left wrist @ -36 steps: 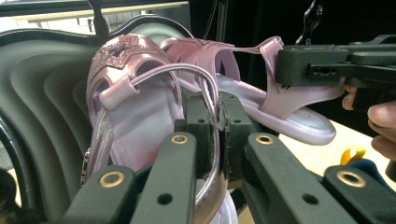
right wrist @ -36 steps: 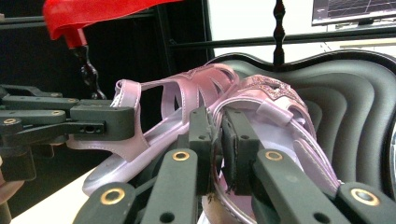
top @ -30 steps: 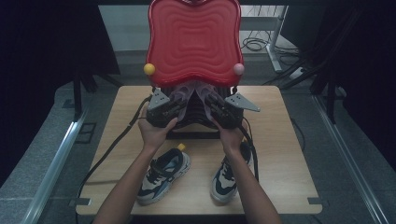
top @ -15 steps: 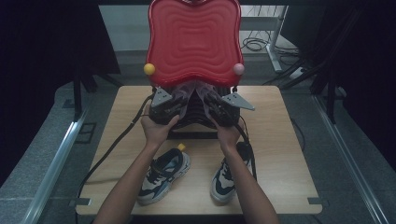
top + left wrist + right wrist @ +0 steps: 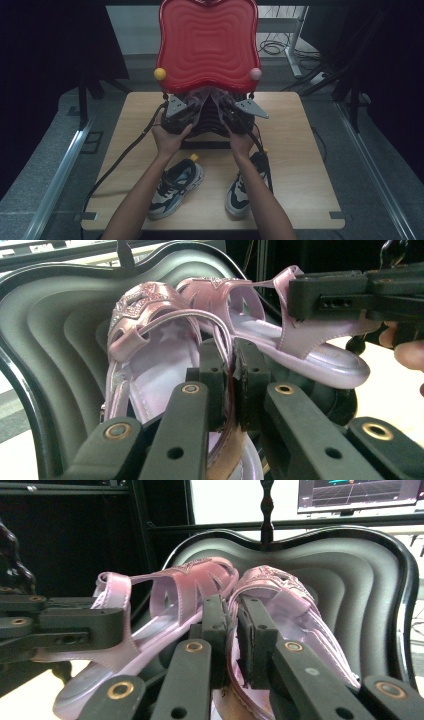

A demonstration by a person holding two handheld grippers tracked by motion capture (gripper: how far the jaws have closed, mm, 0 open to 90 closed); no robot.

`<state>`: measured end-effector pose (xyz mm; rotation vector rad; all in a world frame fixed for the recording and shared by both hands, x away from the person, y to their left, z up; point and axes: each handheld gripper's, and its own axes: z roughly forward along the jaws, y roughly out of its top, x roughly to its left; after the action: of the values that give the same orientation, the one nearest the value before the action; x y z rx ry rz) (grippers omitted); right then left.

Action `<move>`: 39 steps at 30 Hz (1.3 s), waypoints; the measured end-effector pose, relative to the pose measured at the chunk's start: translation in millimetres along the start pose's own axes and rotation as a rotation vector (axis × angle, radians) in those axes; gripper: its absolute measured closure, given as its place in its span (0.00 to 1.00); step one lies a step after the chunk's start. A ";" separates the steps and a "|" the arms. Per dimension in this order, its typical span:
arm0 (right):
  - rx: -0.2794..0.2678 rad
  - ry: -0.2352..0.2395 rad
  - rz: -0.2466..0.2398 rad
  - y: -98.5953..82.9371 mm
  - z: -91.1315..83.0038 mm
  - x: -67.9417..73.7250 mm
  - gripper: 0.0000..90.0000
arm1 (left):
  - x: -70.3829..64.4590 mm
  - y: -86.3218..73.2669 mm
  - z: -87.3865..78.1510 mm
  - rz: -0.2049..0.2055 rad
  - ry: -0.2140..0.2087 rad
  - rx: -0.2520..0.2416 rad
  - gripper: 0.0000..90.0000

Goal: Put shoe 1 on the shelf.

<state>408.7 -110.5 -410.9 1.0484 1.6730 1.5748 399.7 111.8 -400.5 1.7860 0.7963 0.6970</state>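
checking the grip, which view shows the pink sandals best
The left gripper view: both pink sandals show straps and insoles, one clamped by the left gripper. The right gripper view shows them similarly; the high view shows little, under the red lid.

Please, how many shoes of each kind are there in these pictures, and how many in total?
Pink sandals: 2, one held by the left gripper, one by the right gripper.
Sneakers: 2, one and another, on the table.
Total: 4 shoes.
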 end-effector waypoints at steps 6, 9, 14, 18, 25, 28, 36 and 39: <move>0.009 -0.011 -0.025 -1.5 3.8 -1.1 0.92 | 2.4 -6.5 2.7 -0.006 0.001 0.012 0.93; 0.013 -0.015 -0.049 -3.1 4.7 0.2 0.92 | 5.6 -13.0 2.6 -0.025 -0.008 0.007 0.93; 0.029 -0.027 -0.065 -4.4 4.5 2.0 0.92 | 6.2 -16.8 1.3 -0.022 -0.006 0.011 0.93; 0.053 -0.035 -0.086 -7.3 3.6 3.4 0.92 | 6.1 -21.3 1.6 -0.022 -0.008 0.013 0.93; 0.147 -0.015 -0.084 -14.7 5.2 1.1 0.90 | 5.9 -30.4 3.2 -0.026 -0.014 0.033 0.93; 0.165 -0.009 -0.077 -17.8 5.5 0.0 0.90 | 6.3 -33.5 2.8 -0.024 -0.010 0.037 0.93; 0.193 0.008 -0.065 -22.2 5.1 -3.8 0.87 | 5.8 -36.6 2.1 -0.014 -0.019 0.057 0.88; 0.193 0.016 -0.062 -20.4 3.2 -5.2 0.80 | 5.9 -35.6 -0.1 -0.013 -0.026 0.058 0.78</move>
<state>411.1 -112.9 -431.9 1.0695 1.8800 1.4077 396.3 126.0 -433.5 1.8368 0.8170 0.6464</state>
